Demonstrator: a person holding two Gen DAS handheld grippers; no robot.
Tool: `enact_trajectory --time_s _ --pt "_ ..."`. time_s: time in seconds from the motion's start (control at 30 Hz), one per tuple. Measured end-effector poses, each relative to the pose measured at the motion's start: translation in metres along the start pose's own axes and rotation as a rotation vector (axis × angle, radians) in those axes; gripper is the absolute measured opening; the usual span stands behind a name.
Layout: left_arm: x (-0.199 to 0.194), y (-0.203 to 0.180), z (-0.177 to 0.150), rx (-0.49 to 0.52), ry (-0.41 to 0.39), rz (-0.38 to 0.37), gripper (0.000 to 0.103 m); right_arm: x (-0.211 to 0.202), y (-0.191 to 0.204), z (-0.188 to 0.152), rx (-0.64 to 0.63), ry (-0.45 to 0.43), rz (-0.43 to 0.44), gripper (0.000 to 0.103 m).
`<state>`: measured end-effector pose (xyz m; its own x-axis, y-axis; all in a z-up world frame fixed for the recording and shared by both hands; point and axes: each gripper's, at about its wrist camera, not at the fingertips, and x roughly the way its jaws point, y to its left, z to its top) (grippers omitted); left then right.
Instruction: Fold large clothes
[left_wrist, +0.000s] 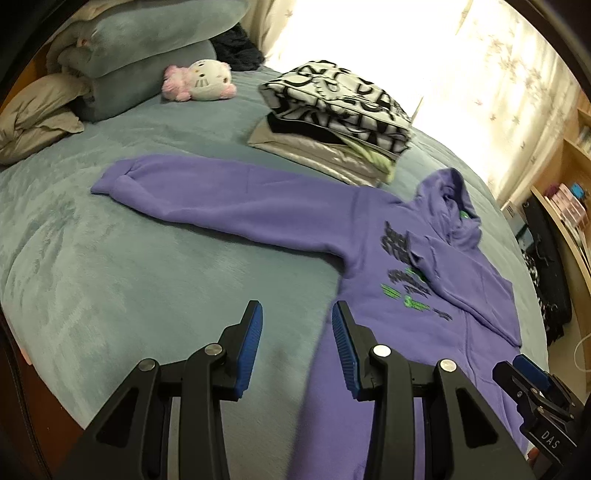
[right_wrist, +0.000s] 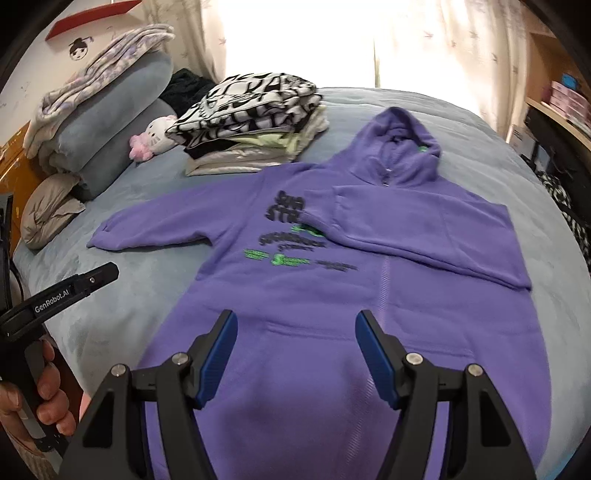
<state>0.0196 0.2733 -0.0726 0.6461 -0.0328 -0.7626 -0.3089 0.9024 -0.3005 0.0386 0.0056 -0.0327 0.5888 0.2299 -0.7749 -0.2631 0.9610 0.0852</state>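
Right gripper (right_wrist: 295, 354): nearest the lens; jaws apart and empty, poised above the front pocket of the purple hoodie (right_wrist: 332, 295).
Left gripper (left_wrist: 297, 350): jaws apart by a narrower gap, nothing between them; hanging over the hoodie's left side edge, where purple fabric meets the bed (left_wrist: 110, 277).
Hoodie position: flat and face-up on the blue-grey bed cover. One sleeve is already folded across the chest (right_wrist: 424, 229); the other sleeve (left_wrist: 221, 199) lies stretched out to the side; the hood (right_wrist: 399, 147) points toward the window.
Risk, outstretched sleeve: judged the next fold. A pinch taking only the top layer would drag the body askew.
Risk, folded sleeve: it rests loose on the chest. Any tug on the torso could slide it off and undo that fold.
Risk, bed cover: plush and soft. Jaws pressed too deep may catch the cover along with the garment.
Risk, folded stack (left_wrist: 332, 122): sits just beyond the sleeve. A wide swing could topple it.
Plush toy (left_wrist: 201, 81): well apart; no hazard judged.
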Motion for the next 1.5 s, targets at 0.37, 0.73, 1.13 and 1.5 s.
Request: enact_trajectory --time_s 0.37,0.73,1.13,1.5 --pt "0.051 0.049 0.036 -0.097 0.047 -0.002 0.038 0.068 0.043 0.037 -0.017 0.041 0.033 0.067" --pt "0.110 0.164 0.072 -0.434 0.045 -0.085 0.038 0.125 0.082 0.065 -0.070 0.059 0.061 0.067" --pt "0.157 0.204 0.108 -0.477 0.012 -0.004 0.014 0.155 0.075 0.066 -0.022 0.104 0.064 0.066" --pt "0.059 0.085 0.152 -0.160 -0.147 -0.017 0.005 0.143 0.030 0.056 0.110 0.109 0.046 0.067"
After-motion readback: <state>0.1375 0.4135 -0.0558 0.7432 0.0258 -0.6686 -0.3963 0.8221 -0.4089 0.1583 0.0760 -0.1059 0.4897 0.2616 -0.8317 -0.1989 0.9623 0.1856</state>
